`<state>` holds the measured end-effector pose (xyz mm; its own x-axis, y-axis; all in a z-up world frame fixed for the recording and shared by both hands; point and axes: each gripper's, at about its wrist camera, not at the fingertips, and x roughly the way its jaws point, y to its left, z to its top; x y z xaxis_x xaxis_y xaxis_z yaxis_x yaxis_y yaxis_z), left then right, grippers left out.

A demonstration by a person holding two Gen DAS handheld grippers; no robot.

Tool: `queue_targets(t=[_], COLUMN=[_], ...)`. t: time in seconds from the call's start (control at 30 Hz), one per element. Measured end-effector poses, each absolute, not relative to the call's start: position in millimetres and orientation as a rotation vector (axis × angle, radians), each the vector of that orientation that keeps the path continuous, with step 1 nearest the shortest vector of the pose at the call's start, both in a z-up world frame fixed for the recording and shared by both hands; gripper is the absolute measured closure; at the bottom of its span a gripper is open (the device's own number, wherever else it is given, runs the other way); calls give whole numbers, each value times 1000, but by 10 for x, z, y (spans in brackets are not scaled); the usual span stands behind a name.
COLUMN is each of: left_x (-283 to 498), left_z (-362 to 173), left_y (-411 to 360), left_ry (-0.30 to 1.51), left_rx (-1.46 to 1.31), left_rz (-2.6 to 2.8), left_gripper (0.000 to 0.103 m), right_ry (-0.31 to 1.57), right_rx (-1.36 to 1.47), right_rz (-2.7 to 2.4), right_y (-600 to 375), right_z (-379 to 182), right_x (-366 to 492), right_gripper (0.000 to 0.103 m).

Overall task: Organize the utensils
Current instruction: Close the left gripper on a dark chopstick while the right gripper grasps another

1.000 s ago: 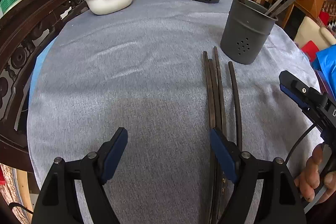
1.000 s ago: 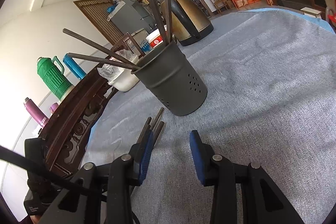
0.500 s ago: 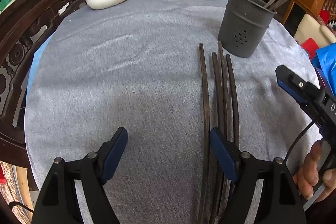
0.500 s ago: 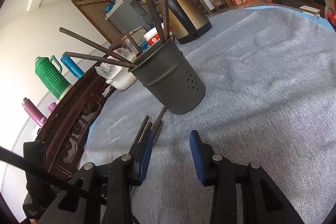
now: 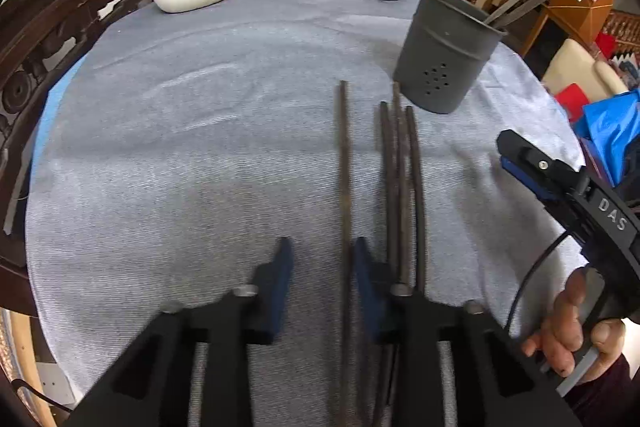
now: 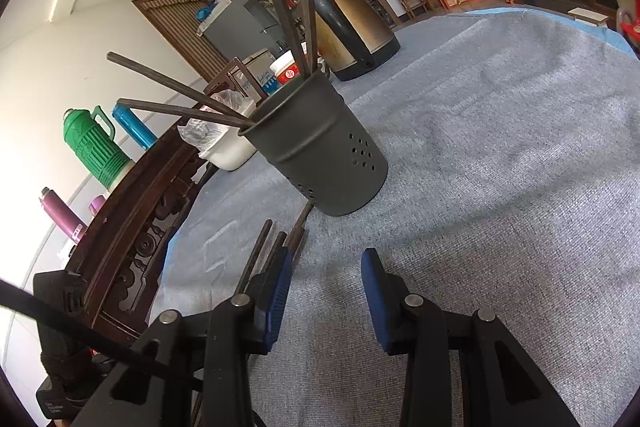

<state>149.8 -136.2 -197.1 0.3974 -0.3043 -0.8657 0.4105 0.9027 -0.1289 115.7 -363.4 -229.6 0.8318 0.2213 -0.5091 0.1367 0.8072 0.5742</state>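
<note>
One "DAS" mark on right gripper (image 5: 520, 163).

Bright daylight, soft shadows, slight motion blur (fisheye-warped, dark-cornered edges).

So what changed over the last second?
The left tool is closing its jaws around one chopstick, now separated to the left of the other three. The right tool stayed open and empty; the holder didn't move.

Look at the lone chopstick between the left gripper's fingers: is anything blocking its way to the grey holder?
Nothing visible does. The left gripper is closing around the chopstick, and bare cloth separates it from the holder; three more chopsticks lie alongside.
</note>
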Motion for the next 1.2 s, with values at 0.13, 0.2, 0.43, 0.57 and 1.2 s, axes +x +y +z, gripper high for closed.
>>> queue_targets(t=[0.13,0.2,0.43,0.57,1.2], left_x=[1502,1488,1425,1503,2733], left_z=[-2000,-1997,-1945,-1896,-1971], left_y=[-1327,-1263,-1046,-981,-1620], left_ry=[1080,1084,1097,1121,1309], left_rx=[100,83,80,52,41], left_rz=[-458,-464,-482,-500,-453], left_gripper=[95,96,96,92,70], right_ry=[602,604,608,608,621], right_rx=[641,642,643,643,654], right_rz=[44,43,39,39,41], right_y=[-3639,-3640,-3639,-3635,-3644], right_z=[-2303,-2303,-2309,-2309,-2339], right_x=[1161,1165,1168,1169,1182], right_gripper=[64,64,64,64,64])
